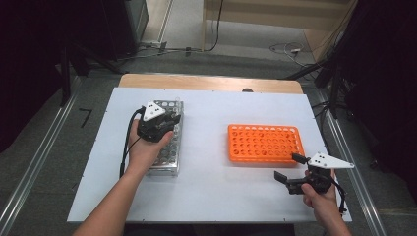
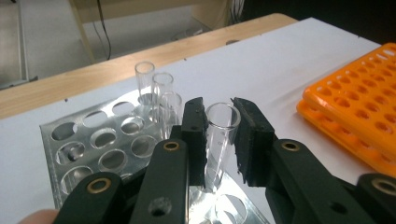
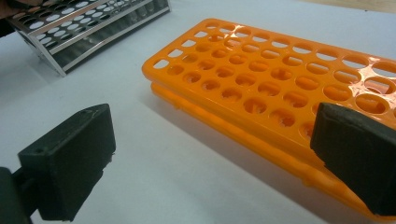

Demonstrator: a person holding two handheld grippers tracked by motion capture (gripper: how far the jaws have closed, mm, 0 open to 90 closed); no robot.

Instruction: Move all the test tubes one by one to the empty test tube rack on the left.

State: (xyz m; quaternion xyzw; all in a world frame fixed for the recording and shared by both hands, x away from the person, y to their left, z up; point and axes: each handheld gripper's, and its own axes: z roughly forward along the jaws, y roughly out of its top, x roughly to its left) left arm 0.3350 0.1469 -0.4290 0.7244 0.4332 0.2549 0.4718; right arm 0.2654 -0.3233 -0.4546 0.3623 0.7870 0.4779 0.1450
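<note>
High view: left gripper point(image 1: 162, 120) sits over the far end of the metal rack point(image 1: 167, 164) on the white table point(image 1: 211, 196); right gripper point(image 1: 292, 169) hangs just beside the orange rack point(image 1: 263, 142), jaws spread, nothing between them.

Left gripper view: jaws clenched on a clear glass tube point(image 2: 219, 144), long axis near upright, mouth up, foot still in a rack hole. Three more tubes point(image 2: 161, 93) stand beyond.

Right gripper view: orange rack point(image 3: 280, 88) holes all vacant.
</note>
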